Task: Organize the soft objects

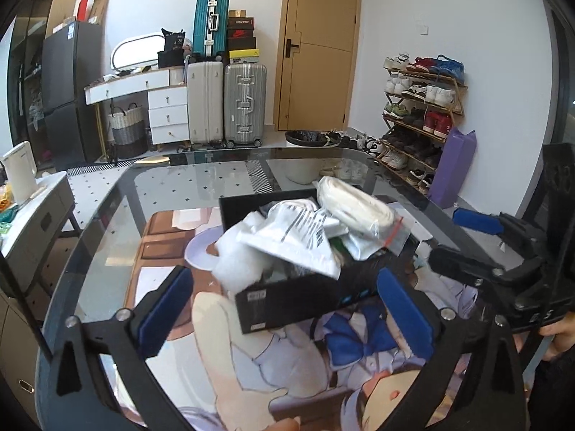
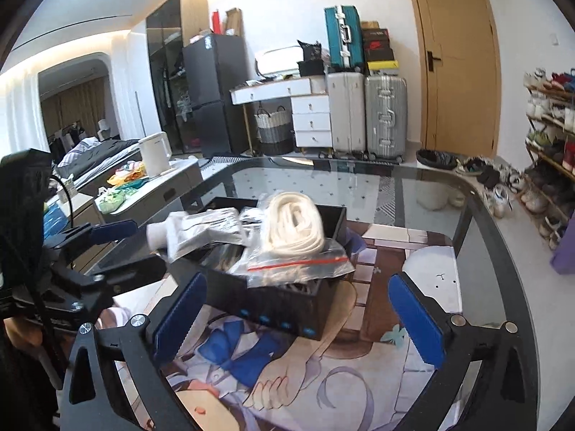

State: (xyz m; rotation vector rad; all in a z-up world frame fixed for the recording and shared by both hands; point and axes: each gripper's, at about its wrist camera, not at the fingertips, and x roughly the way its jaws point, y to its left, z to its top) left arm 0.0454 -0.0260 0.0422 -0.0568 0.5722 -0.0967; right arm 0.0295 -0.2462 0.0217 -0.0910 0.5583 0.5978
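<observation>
A black box (image 1: 287, 298) (image 2: 287, 305) stands on the printed mat on the glass table, piled with soft packets. On top lies a clear zip bag with a coiled white strap (image 1: 355, 208) (image 2: 294, 230), a white and grey plastic pouch (image 1: 291, 237) (image 2: 205, 230) and a white foam wrap (image 1: 240, 265). My left gripper (image 1: 284, 309) is open and empty, its blue pads either side of the box's near end. My right gripper (image 2: 298, 319) is open and empty, just short of the box. Each gripper shows at the edge of the other's view.
The anime-print mat (image 1: 251, 359) (image 2: 323, 377) covers the near part of the glass table (image 1: 201, 179) (image 2: 424, 194). A grey side cabinet with a white kettle (image 2: 155, 158) stands to the left. Suitcases (image 1: 226, 104), a door and a shoe rack (image 1: 420, 115) line the far walls.
</observation>
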